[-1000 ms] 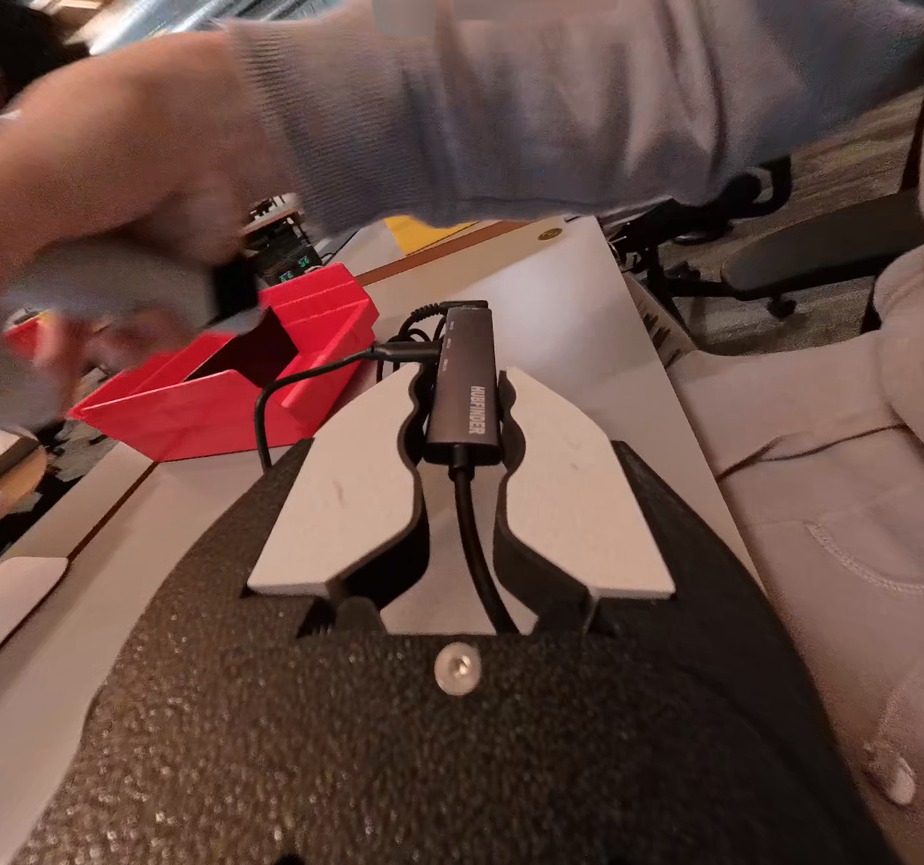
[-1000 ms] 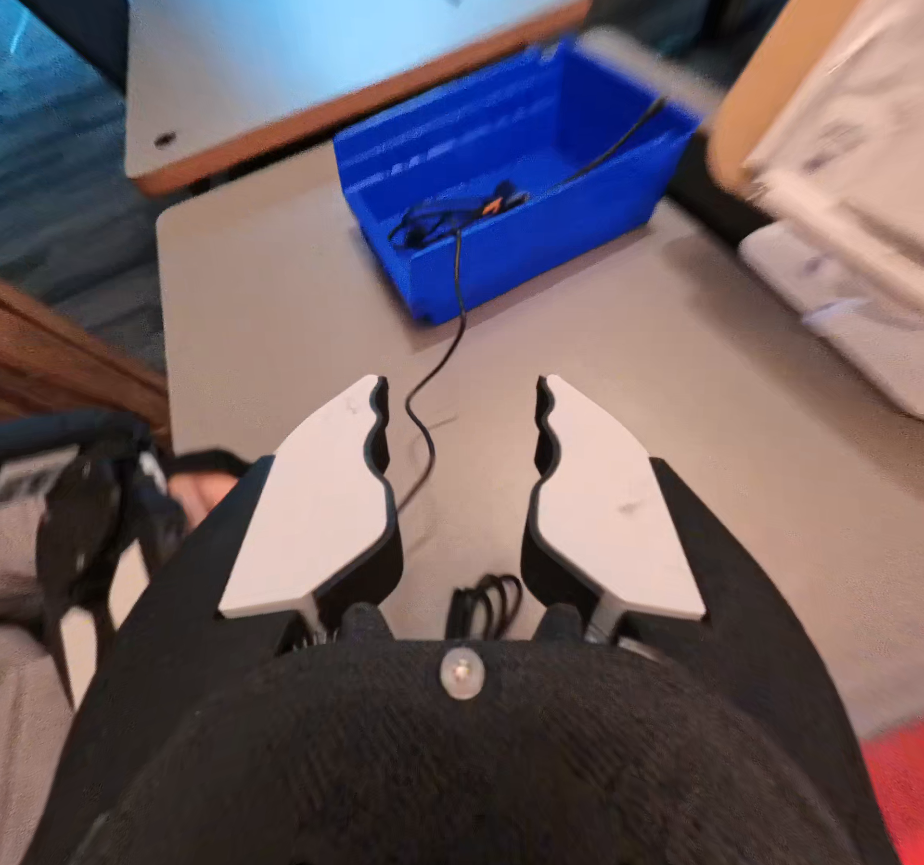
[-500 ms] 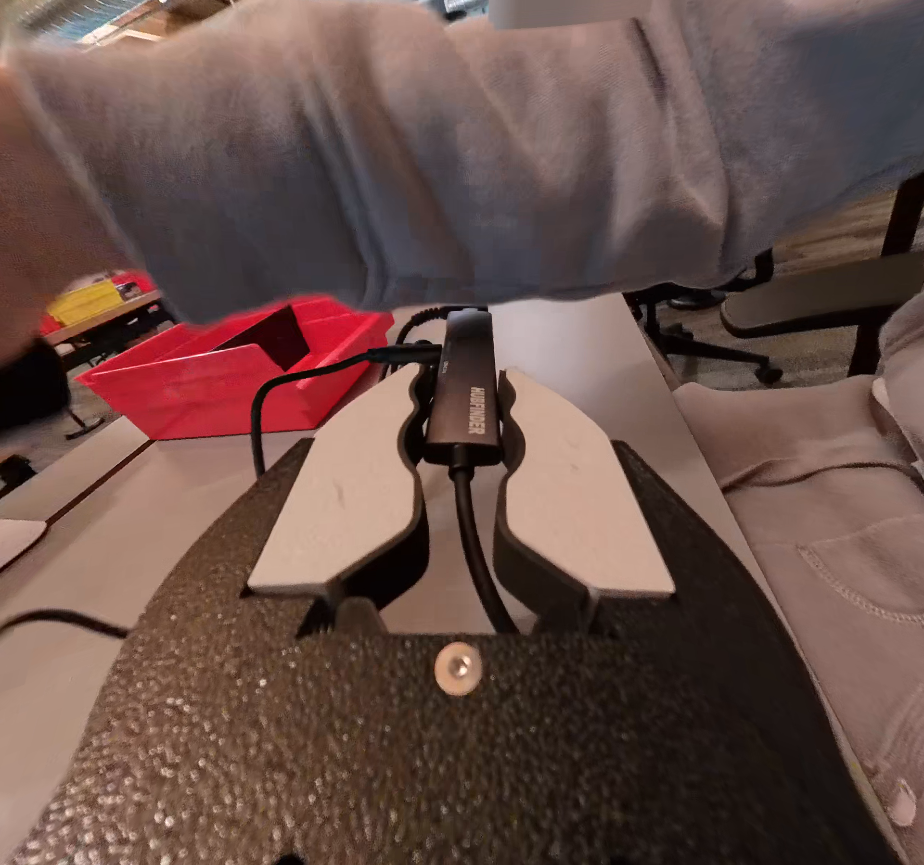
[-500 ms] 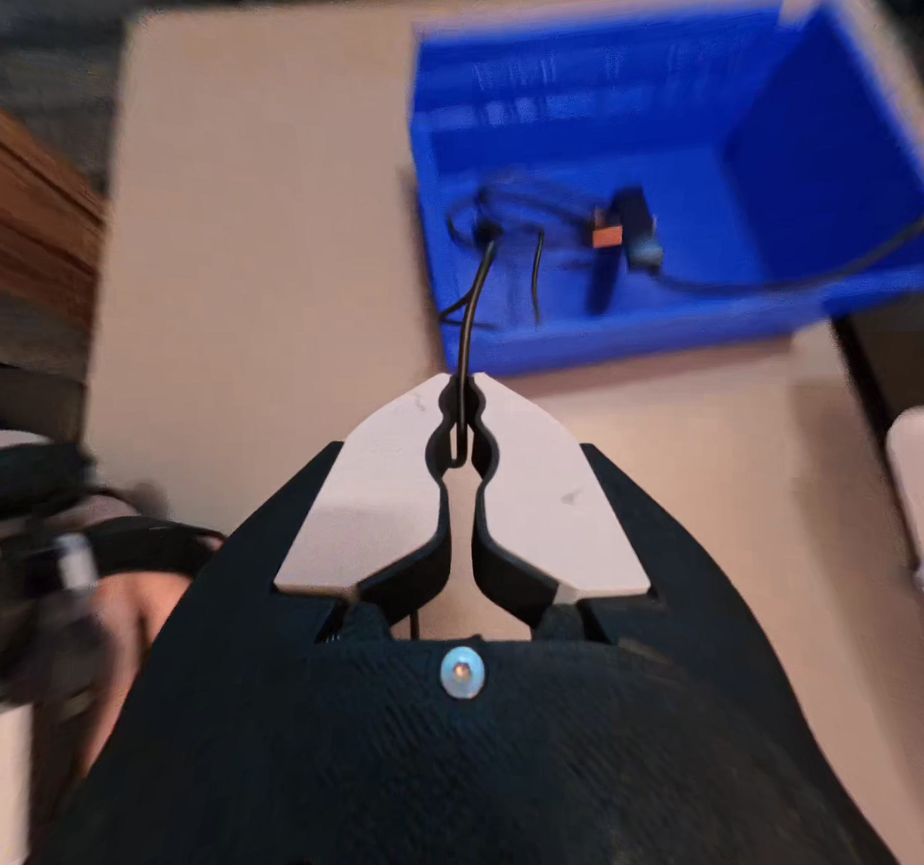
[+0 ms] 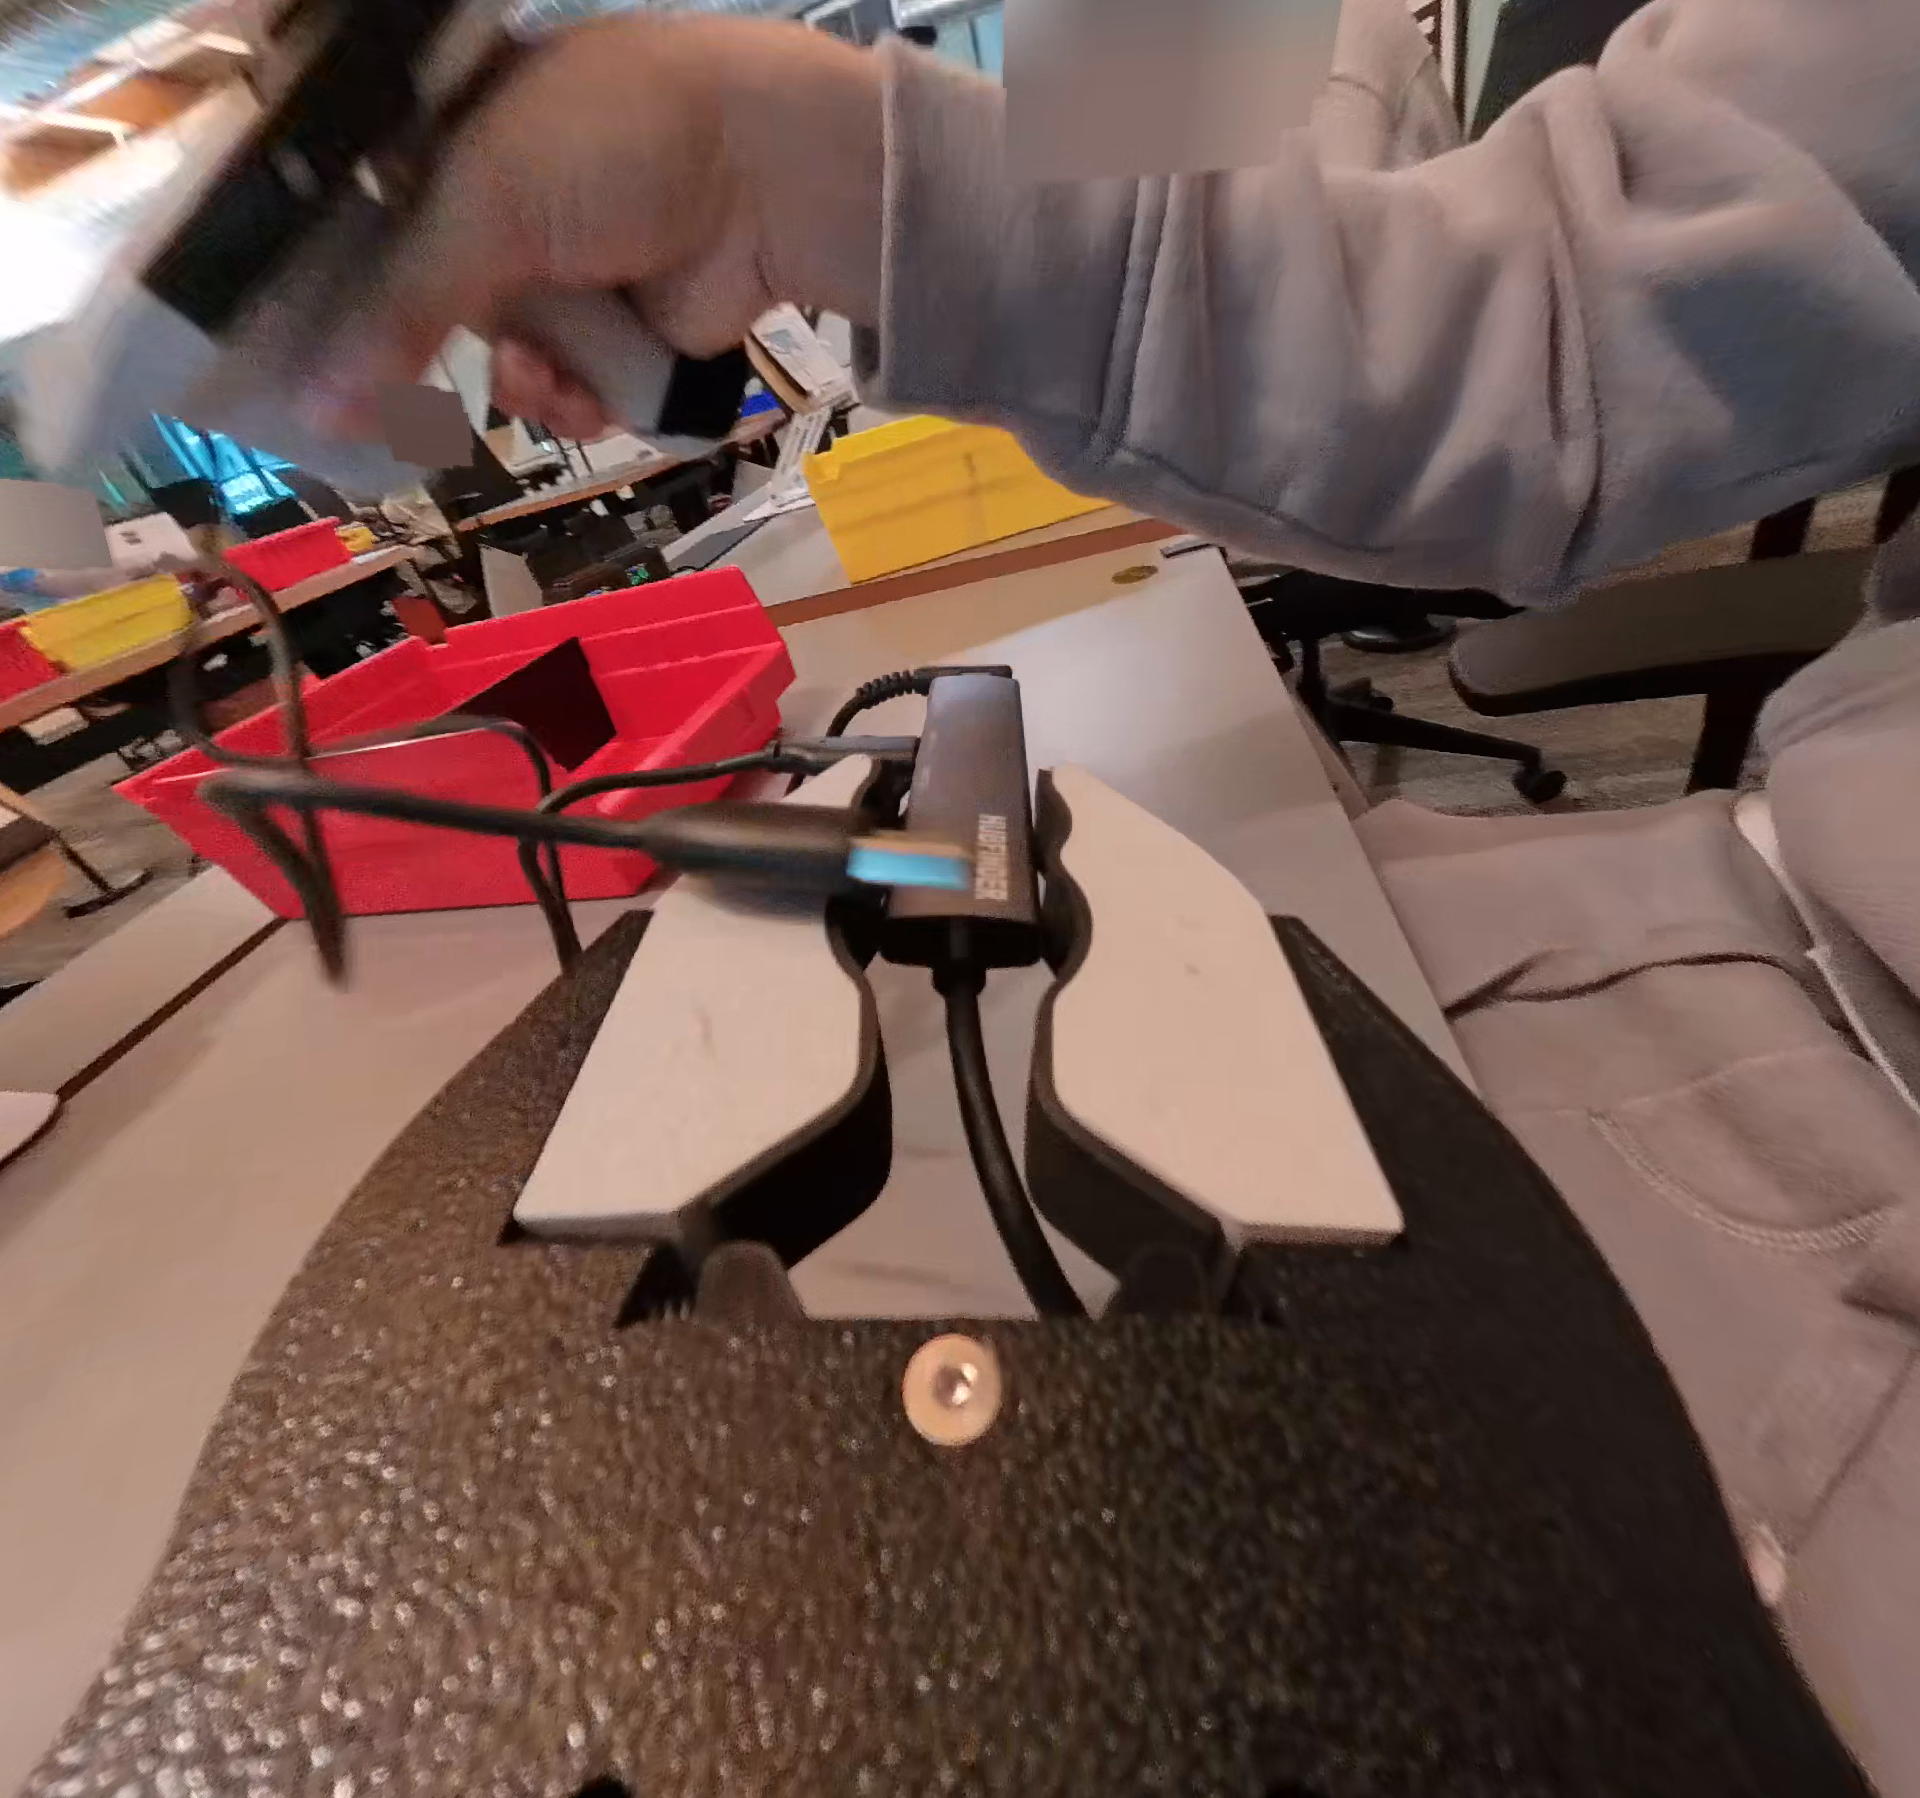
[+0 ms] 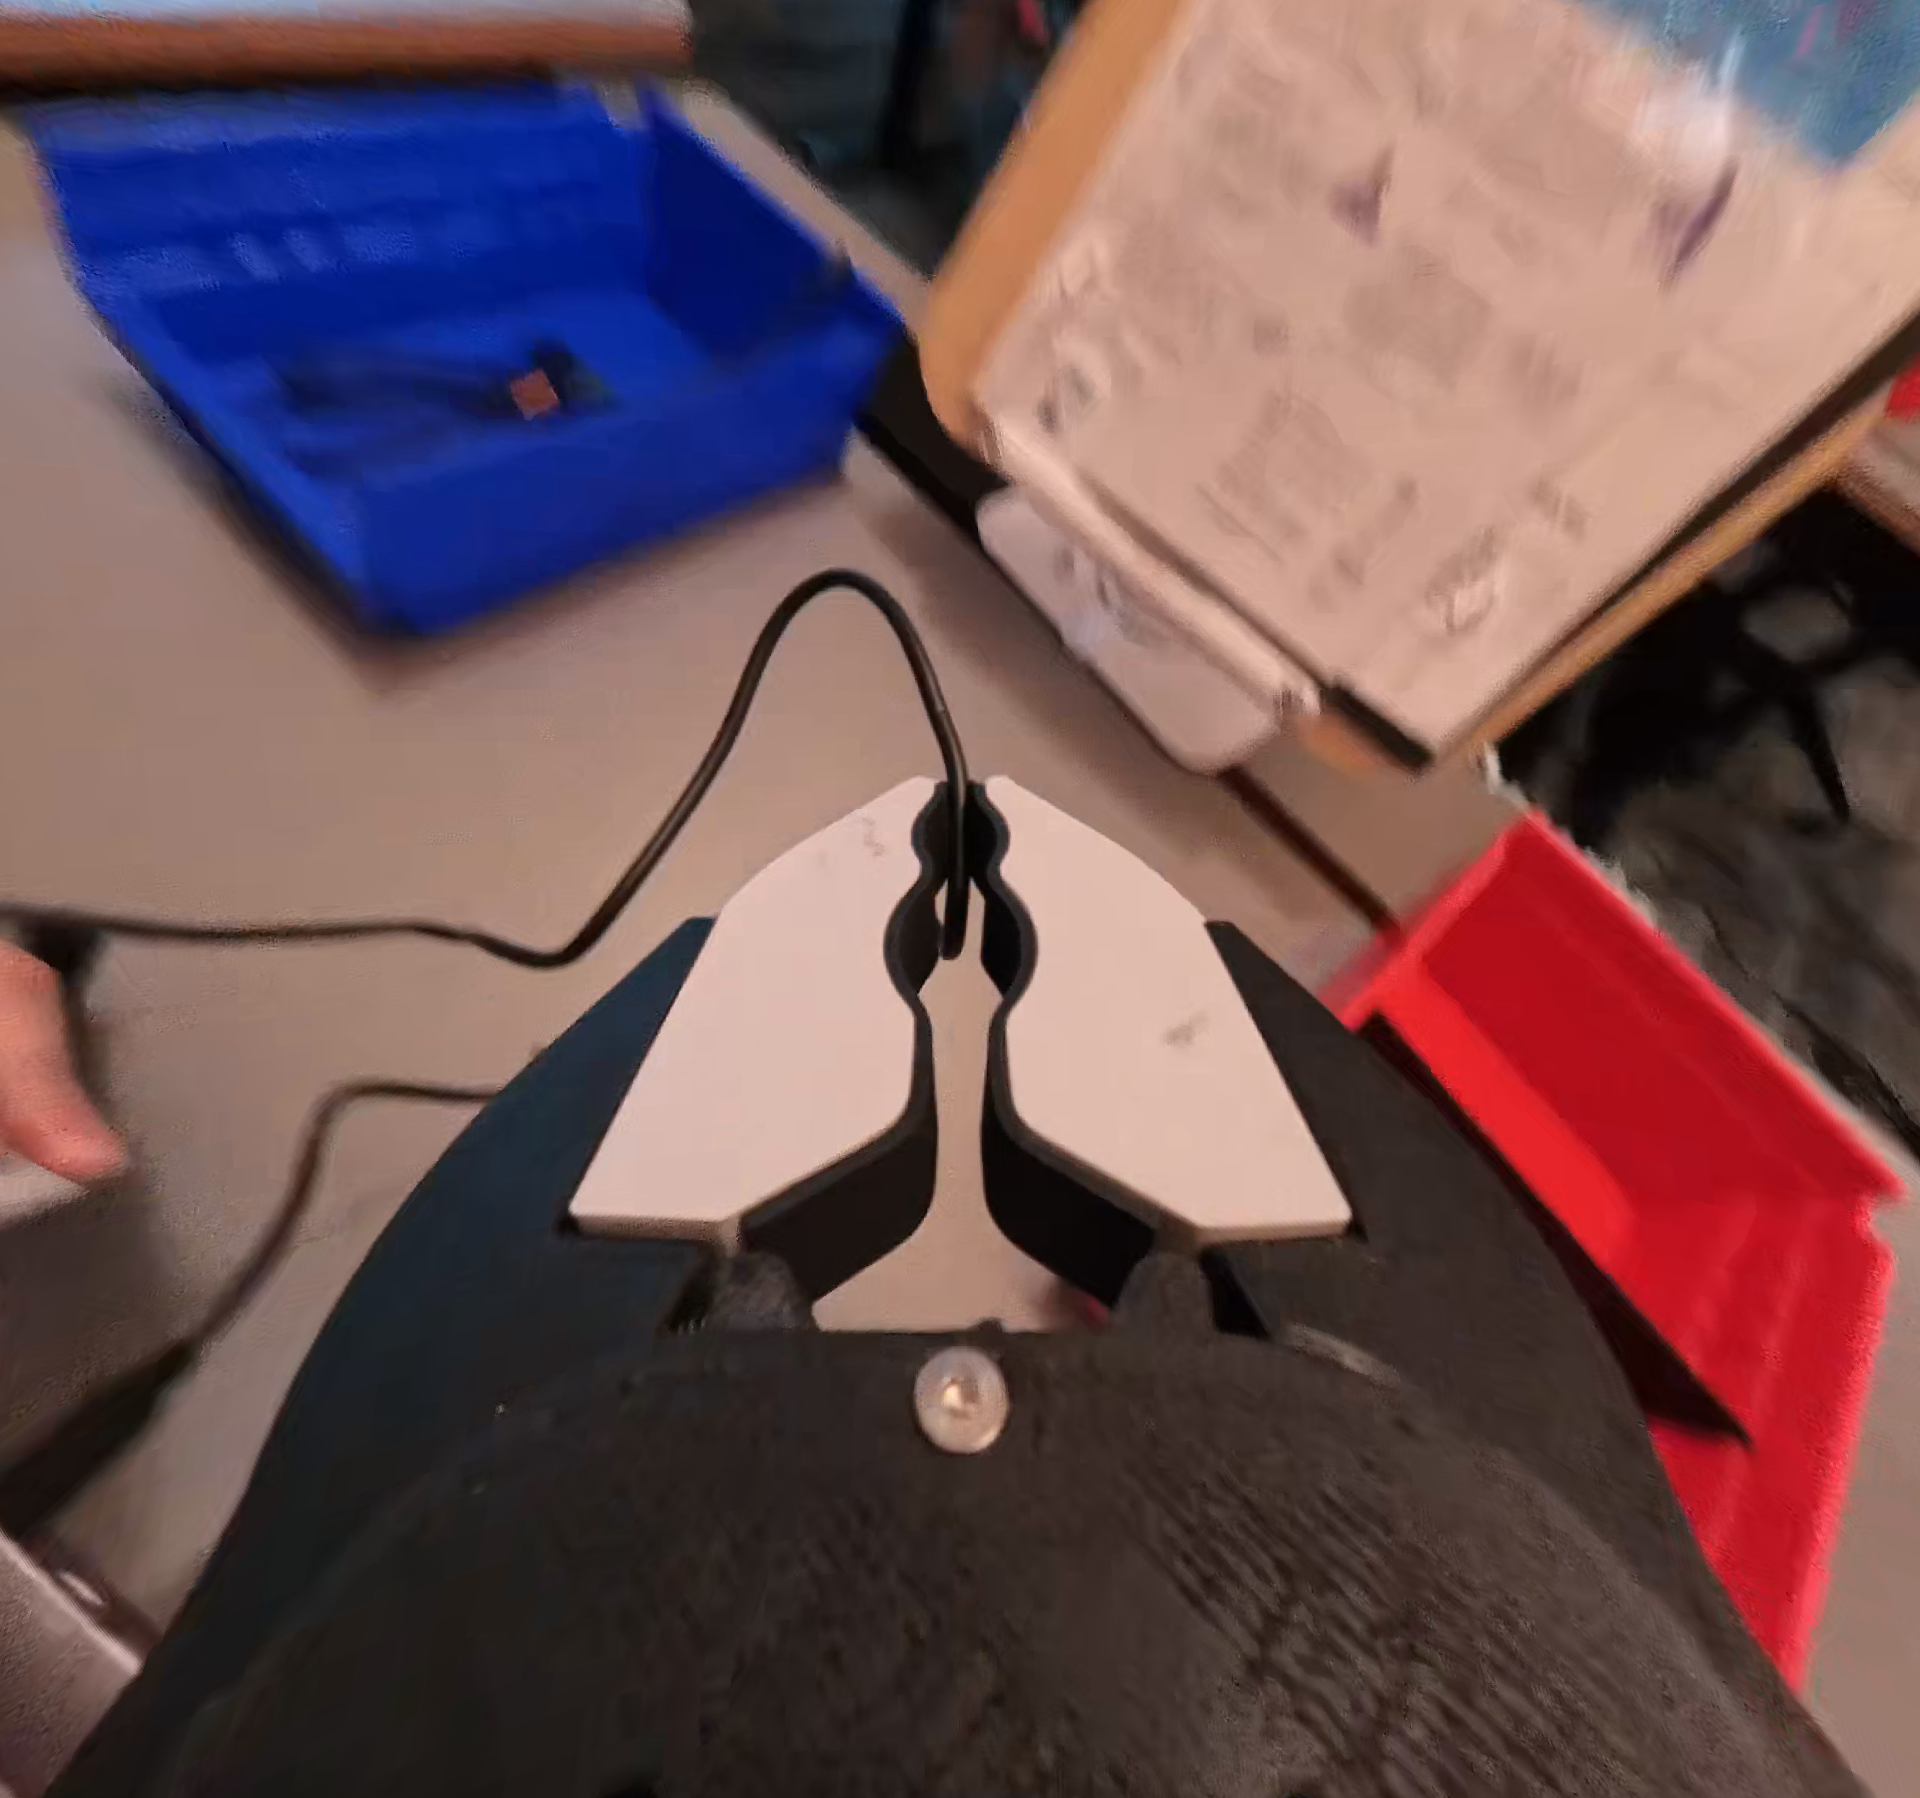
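Note:
My left gripper [image 5: 961, 813] is shut on a dark grey USB hub [image 5: 971, 792], held above the grey table [image 5: 1122, 668]; the hub's own cable runs back between the fingers. Thin cables are plugged into its left side and far end. A black cable's blue-tipped USB plug [image 5: 904, 863] hangs in the air right beside the hub's left side. My right gripper [image 6: 961, 798] is shut on a thin black cable [image 6: 748, 699], which loops up and trails left over the table. The person's hand [image 5: 644, 190] holds the right gripper high in the left wrist view.
A red bin [image 5: 447, 772] stands on the table left of the hub and shows in the right wrist view [image 6: 1621, 1104]. A blue bin [image 6: 436, 366] holding a cable lies farther off. A yellow bin [image 5: 925, 491] sits behind. A blurred paper board [image 6: 1455, 273] stands at right. One gripper's finger ends stand about 20 cm off the other's.
My right gripper closed on the thin cable near the blue bin, then lifted and carried it over. The blue-tipped plug now hangs beside the hub. The left gripper still holds the hub.

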Tool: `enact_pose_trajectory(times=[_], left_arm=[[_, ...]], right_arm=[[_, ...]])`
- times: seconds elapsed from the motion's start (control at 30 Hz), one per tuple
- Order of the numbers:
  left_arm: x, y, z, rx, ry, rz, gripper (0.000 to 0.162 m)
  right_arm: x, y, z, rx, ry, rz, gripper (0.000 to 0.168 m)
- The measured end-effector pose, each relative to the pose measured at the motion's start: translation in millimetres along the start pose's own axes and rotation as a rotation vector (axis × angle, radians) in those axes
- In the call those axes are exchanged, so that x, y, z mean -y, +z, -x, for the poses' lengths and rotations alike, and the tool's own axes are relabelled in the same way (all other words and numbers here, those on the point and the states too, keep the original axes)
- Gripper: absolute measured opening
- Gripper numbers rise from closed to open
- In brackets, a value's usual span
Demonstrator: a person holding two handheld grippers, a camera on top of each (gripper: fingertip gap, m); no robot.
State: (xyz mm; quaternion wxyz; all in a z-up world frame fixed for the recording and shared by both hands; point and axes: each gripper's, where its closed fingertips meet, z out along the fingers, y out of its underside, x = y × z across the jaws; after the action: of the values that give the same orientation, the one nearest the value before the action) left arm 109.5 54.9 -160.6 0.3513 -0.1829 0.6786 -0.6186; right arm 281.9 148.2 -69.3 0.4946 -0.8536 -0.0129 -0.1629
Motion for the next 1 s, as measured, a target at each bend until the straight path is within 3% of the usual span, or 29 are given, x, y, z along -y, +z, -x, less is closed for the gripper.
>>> enact_pose_trajectory(times=[0.03,0.1,0.23,0.33,0.43,0.57,0.73,0.83,1.0], left_arm=[[0,1,-2,-0.014,-0.008,0.004,0.026],[-1,3,-4,-0.027,-0.026,0.003,0.026],[-4,-2,-3,-0.055,-0.089,0.0,0.026],[-5,-6,-1,-0.071,-0.118,-0.011,0.026],[-2,-8,4,-0.084,-0.14,-0.049,0.026],[2,0,8,-0.126,-0.092,-0.038,0.026],[12,20,7,-0.219,-0.049,-0.045,0.026],[10,26,3,-0.261,-0.042,-0.048,0.026],[5,28,3,-0.278,-0.075,-0.08,0.026]], right_arm=[[-25,3,-1,-0.002,0.005,0.077,0.003],[-57,2,10,0.067,0.028,0.126,0.019],[-71,-44,32,0.207,0.092,-0.042,0.053],[-73,-97,53,0.311,0.225,-0.223,0.043],[-111,-121,79,0.381,0.43,-0.16,0.042],[-142,-128,128,0.59,0.765,-0.186,0.042],[-146,-120,127,0.783,1.185,-0.326,0.033],[-139,-125,128,0.898,1.262,-0.376,0.025],[-138,-122,129,0.92,1.261,-0.365,0.01]])
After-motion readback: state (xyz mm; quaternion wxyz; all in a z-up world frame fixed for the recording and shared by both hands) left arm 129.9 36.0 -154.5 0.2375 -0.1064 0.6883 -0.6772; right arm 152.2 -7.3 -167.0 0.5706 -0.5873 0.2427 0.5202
